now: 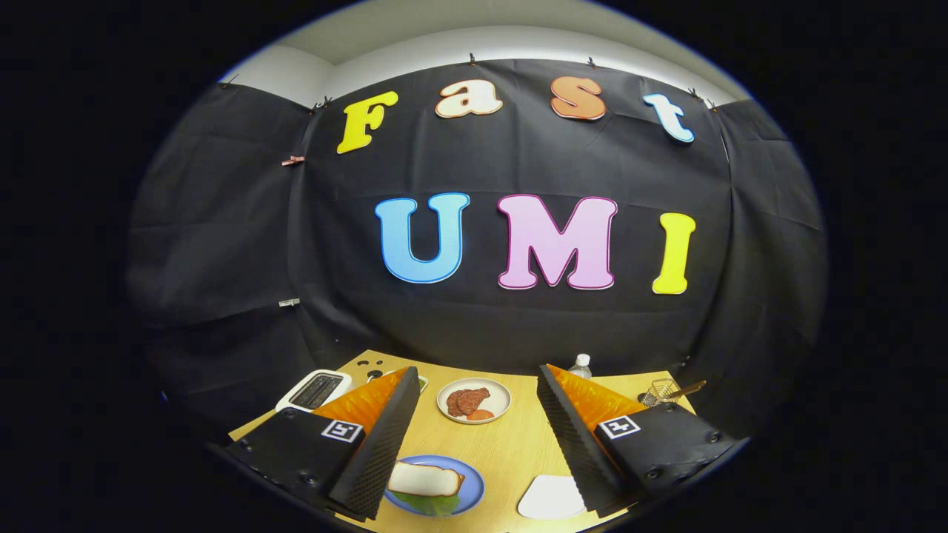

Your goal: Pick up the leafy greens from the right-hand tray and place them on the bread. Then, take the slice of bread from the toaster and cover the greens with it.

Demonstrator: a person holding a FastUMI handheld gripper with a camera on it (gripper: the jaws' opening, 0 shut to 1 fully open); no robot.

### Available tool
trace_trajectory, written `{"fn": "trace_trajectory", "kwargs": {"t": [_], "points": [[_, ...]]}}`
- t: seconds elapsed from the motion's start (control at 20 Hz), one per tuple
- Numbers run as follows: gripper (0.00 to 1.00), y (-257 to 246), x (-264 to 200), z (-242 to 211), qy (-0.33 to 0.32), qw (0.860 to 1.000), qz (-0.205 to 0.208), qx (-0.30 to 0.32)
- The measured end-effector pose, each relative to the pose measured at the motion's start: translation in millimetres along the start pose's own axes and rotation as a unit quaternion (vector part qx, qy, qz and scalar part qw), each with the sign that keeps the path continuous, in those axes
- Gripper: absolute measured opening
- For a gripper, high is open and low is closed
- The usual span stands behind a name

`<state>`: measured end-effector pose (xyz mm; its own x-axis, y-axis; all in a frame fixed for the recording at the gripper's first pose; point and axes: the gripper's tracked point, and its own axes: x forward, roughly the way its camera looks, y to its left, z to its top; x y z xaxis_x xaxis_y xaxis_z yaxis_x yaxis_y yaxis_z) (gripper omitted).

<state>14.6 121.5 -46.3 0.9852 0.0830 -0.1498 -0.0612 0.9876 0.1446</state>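
My gripper [474,437] hangs above the wooden table [511,451], fingers spread wide and holding nothing. All positions below are referenced to the blue plate [474,490], which sits near the table's front edge, just inside my left finger.

Left of the blue plate and farther back — the white toaster [315,390], partly covered by my left finger. Its slot looks dark; I cannot tell whether a slice remains inside.

On the blue plate itself: a slice of bread [424,479] lying flat on top of the leafy greens [433,505], a green edge showing beneath the bread at the front. The bread's left end sits close against my left finger; whether they touch I cannot tell.

Behind the blue plate, between my two fingers — a white plate [448,403] carrying brown pieces of meat [466,400] and an orange-red slice beside them.

Right of the blue plate, near the front edge: a flat white tray [549,497], just inside my right finger.

Farther right and toward the back, a clear bottle [581,364] stands upright, and a small wire basket [661,391] with a wooden handle sits beyond my right finger.
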Motion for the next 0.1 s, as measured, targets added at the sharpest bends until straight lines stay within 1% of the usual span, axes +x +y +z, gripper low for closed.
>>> {"fn": "trace_trajectory", "kwargs": {"t": [0.1], "points": [[0.99, 1.2, 1.3, -1.1, 0.001, 1.0, 0.0, -0.003]]}}
